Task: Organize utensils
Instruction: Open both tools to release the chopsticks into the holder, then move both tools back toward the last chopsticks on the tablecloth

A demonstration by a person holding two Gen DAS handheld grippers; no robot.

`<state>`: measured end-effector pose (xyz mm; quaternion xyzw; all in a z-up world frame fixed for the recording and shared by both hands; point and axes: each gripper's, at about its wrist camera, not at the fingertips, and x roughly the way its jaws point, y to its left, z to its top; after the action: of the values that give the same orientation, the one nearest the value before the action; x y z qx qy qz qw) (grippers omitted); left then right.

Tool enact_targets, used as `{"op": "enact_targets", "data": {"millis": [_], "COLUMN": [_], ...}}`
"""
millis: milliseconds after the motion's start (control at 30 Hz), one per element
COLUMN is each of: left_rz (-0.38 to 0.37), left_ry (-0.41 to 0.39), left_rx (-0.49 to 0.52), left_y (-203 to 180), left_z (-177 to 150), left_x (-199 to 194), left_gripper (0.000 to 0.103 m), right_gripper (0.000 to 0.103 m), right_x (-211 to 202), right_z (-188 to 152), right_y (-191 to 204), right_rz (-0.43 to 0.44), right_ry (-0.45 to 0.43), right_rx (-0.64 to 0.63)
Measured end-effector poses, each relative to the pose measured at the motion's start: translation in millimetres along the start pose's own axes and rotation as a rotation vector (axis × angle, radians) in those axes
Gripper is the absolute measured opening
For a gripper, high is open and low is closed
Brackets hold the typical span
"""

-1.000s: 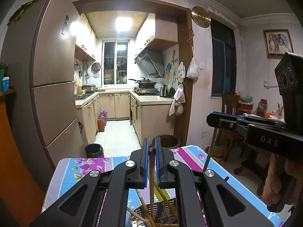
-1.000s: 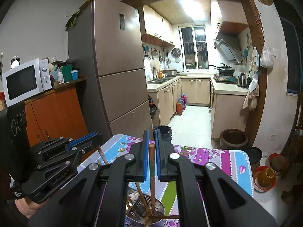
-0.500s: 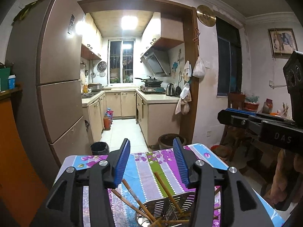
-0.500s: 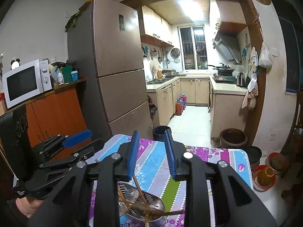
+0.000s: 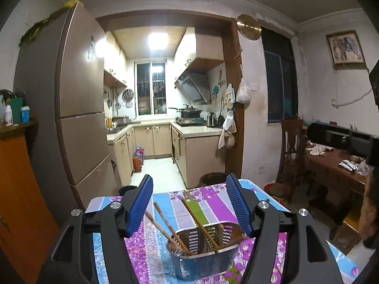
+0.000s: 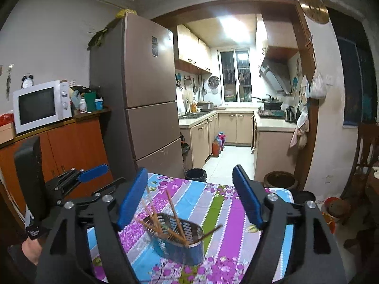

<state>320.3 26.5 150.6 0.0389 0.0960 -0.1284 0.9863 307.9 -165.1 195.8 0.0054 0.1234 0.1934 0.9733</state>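
- The left gripper (image 5: 189,203) is wide open, its two blue pads far apart, and it holds nothing.
- The right gripper (image 6: 190,198) is also wide open and empty.
- The task's things are wooden chopsticks (image 5: 197,222). They stand in a perforated metal utensil holder (image 5: 206,250) on the table with the flowered, striped tablecloth (image 5: 175,203).
- The relation that decides the next move, in my judgement: the holder lies below and in front of both grippers, between the lines of their pads. The chopsticks do not stand upright; they lean, with their free ends up and away from the cameras, fanned to different sides.
- One stick (image 6: 209,232) in the right wrist view lies almost flat over the holder's right rim and points to the right. It looks like the loosest one.
- Both grippers seem about equally near the holder. In the right wrist view the left gripper (image 6: 94,177) is at the left edge, to the left of the table.
- Count: one holder; two grippers. In the left wrist view I count three clear chopsticks. In the right wrist view there seem to be five or six, but they overlap and are blurred, so the exact number I cannot tell.
- I see no chopstick lying loose on the cloth.
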Motion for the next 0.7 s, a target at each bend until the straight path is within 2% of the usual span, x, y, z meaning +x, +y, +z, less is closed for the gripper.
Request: {"op": "enact_targets", "data": {"millis": [100, 233, 367, 567, 633, 700], "left_rz": [-0.019, -0.036, -0.055, -0.074, -0.080, -0.102], "left_ry": [-0.027, -0.045, -0.020, 0.091, 0.135, 0.171], "left_rx": [0.018, 0.047, 0.044, 0.003, -0.012, -0.042], "left_y": [-8, -19, -26, -37, -45, -52], "left_z": [-10, -43, -101, -194, -224, -246], "left_x": [-32, -82, -129, -163, -167, -167], "left_gripper": [0.074, 0.080, 0.082, 0.082, 0.083, 0.082], "right_gripper": [0.079, 0.083, 0.083, 0.083, 0.069, 0.047], "right_x": [-29, -70, -110, -142, -142, -134], "right_z": [-12, -44, -103, -209, -243, -279], "right_y": [7, 15, 24, 36, 42, 47], "right_rz": [0.006, 0.020, 0.026, -0.070, -0.096, -0.121], "right_ry": [-0.011, -0.003, 0.011, 0.063, 0.102, 0.169], "right_rx": [-0.013, -0.012, 0.002, 0.042, 0.063, 0.080]}}
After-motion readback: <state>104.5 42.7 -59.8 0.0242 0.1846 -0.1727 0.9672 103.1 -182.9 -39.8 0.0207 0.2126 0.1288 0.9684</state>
